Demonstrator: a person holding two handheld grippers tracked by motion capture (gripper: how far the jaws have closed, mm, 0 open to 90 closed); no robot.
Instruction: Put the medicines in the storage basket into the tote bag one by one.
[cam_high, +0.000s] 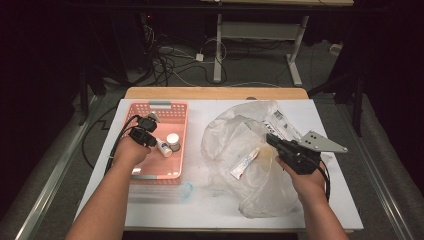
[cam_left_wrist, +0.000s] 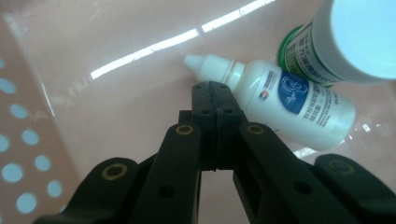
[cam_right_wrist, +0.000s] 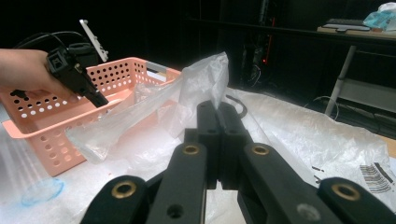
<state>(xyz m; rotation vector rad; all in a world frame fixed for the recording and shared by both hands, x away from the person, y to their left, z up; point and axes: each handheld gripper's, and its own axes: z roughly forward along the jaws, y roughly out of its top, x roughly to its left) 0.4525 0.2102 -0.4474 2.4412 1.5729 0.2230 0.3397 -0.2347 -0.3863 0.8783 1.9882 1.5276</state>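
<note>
The left gripper (cam_left_wrist: 215, 91) hangs inside the pink basket (cam_high: 176, 111) with its jaws pressed together on nothing, tips just beside the dropper bottle (cam_left_wrist: 285, 105) lying on the basket floor next to a white-capped jar (cam_left_wrist: 345, 39); lift it straight up, clear of the rim, before reaching for the next item. The right gripper (cam_right_wrist: 218, 112) is closed on a fold of the clear plastic bag (cam_high: 240, 135) — keep that pinch high so the mouth stays open over the tube (cam_high: 245, 162) inside. The tube's label is blurred through the film, and how much film sits between the jaws cannot be made out.
</note>
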